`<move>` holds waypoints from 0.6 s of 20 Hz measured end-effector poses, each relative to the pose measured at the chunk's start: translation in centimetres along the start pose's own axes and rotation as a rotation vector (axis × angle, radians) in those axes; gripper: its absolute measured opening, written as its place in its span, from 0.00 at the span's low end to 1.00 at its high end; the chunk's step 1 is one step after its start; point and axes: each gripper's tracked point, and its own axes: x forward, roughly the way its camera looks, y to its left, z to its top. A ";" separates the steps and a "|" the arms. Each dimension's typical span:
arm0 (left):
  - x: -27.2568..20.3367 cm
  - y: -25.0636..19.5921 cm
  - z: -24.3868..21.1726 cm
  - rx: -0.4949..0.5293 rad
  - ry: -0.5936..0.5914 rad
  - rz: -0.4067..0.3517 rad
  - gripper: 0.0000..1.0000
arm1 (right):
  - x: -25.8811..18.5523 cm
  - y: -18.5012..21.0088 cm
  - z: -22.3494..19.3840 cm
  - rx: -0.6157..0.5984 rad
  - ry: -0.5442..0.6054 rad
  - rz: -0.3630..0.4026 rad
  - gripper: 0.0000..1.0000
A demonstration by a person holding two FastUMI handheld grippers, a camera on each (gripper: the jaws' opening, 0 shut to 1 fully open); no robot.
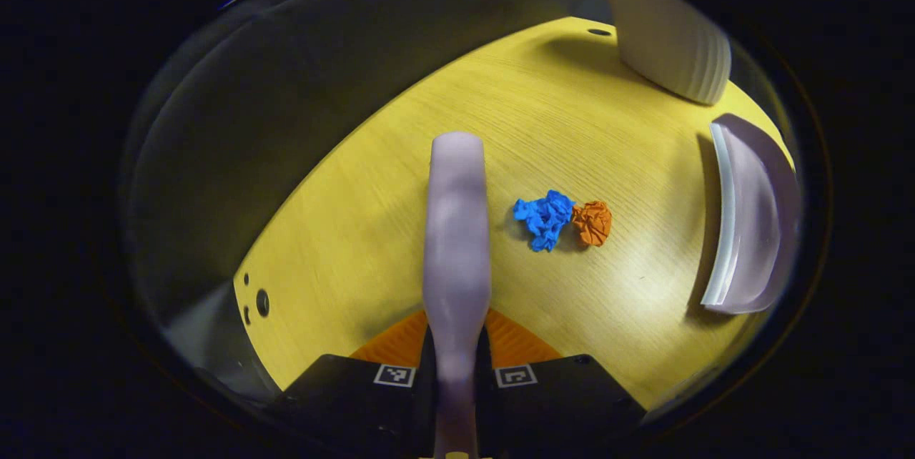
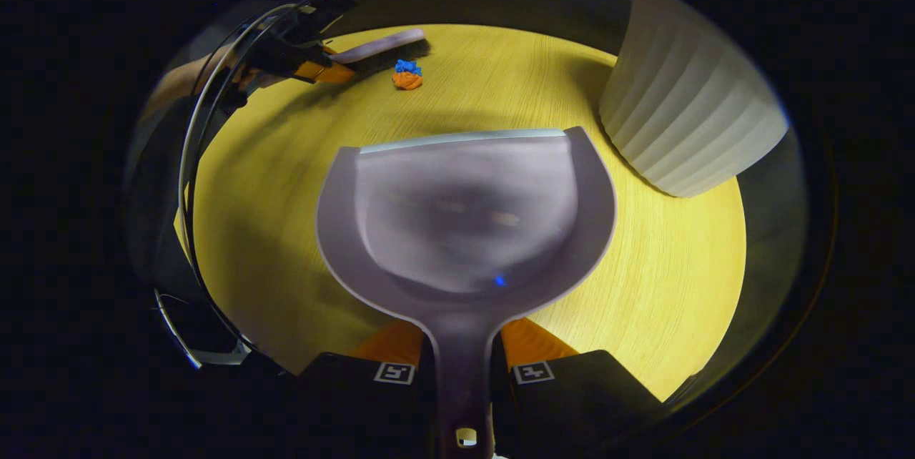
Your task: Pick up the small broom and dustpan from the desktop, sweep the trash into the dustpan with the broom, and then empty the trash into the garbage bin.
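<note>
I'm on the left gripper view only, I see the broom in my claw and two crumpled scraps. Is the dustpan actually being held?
Observer: Yes. In the right gripper view the right claw grips the dustpan by its handle.
Operator: Anything in the pan yet?
Observer: No trash; its scoop is bare. The blue scrap and the orange scrap lie on the desktop beyond its lip.
Operator: Where's the bin relative to the pan?
Observer: The ribbed bin stands to the pan's right in that view, apart from it.

Left tool point(image 1: 455, 344) and right tool point(image 2: 463, 355) both clamped, level.
</note>
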 end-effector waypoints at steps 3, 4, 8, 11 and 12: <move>0.5 -1.6 0.8 0.063 -0.013 -0.049 0.26 | 0.4 0.0 -0.6 -0.038 0.020 0.017 0.29; 0.2 -2.0 0.9 0.077 -0.012 -0.065 0.26 | 0.6 0.2 -0.9 -0.055 0.029 0.022 0.35; -0.6 -4.2 0.7 0.132 0.004 -0.106 0.30 | 0.4 0.8 -1.1 -0.037 0.039 0.054 0.29; -1.8 -7.7 0.1 0.161 0.011 -0.167 0.27 | 0.7 0.4 -1.4 -0.047 0.038 0.055 0.35; -2.3 -9.0 -0.3 0.163 0.024 -0.189 0.30 | 0.7 0.4 -1.4 -0.050 0.037 0.058 0.35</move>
